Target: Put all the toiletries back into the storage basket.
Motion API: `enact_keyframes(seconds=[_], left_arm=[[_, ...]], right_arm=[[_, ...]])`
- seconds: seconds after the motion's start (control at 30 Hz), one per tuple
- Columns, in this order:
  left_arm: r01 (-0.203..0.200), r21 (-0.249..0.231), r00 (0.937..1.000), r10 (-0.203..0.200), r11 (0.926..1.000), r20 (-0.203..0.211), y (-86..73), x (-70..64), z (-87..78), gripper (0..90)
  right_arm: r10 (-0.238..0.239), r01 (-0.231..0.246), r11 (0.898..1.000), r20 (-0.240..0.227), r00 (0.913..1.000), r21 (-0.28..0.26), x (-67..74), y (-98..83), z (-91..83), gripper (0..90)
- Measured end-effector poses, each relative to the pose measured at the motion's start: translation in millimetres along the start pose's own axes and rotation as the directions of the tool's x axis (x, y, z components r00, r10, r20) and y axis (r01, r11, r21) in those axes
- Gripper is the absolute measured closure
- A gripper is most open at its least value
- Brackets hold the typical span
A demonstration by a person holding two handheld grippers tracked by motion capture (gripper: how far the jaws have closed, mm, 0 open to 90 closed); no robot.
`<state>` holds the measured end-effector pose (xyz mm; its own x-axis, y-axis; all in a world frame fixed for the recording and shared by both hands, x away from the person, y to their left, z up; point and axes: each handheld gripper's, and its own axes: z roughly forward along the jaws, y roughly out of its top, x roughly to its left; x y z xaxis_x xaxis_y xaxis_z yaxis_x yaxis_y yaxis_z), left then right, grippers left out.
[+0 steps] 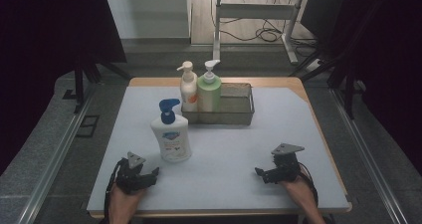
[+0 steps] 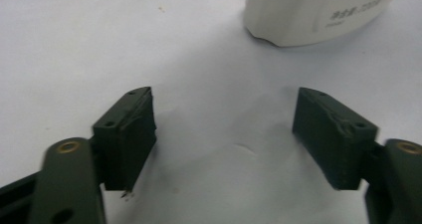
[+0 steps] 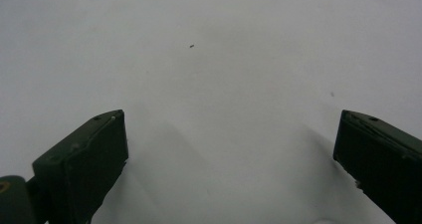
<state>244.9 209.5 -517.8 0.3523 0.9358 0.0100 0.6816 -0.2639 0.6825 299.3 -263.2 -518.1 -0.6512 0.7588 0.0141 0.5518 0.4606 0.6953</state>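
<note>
The white bottle (image 1: 172, 137) stands upright, long axis vertical, near the front left of the counter (image 1: 239, 149), well clear of every edge, with a wide bare stretch to its right and the tray (image 1: 234, 110) holding two more pump bottles (image 1: 199, 87) just behind it. It has a broad white body, a blue-printed label and a blue pump whose spout points right and away. The left tool (image 1: 144, 176) rests just in front of the bottle, jaws apart with nothing between them, and the right tool (image 1: 268, 174) sits near the front right edge, jaws wide over bare counter.
</note>
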Motion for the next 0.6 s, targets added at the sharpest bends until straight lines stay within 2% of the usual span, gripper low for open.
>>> enact_keyframes(seconds=[0.2,0.4,0.6], left_arm=[[0.013,-0.031,0.9989,-0.012,0.9994,0.046,3.4,6.8,-2.9,40.4],[0.014,-0.042,0.998,-0.012,0.999,0.061,9.3,9.2,-1.0,49.4],[0.023,-0.056,0.9965,-0.018,0.9982,0.081,16.9,16.1,3.4,65.9]], right_arm=[[-0.01,0.01,1.0,0.003,0.9999,0.006,2.0,-2.6,3.5,0.0],[-0.012,0.012,1.0,0.006,0.9999,0.002,2.5,-3.4,3.5,0.0],[-0.012,0.012,1.0,0.005,0.9999,0.002,2.4,-3.5,3.6,0.0]])
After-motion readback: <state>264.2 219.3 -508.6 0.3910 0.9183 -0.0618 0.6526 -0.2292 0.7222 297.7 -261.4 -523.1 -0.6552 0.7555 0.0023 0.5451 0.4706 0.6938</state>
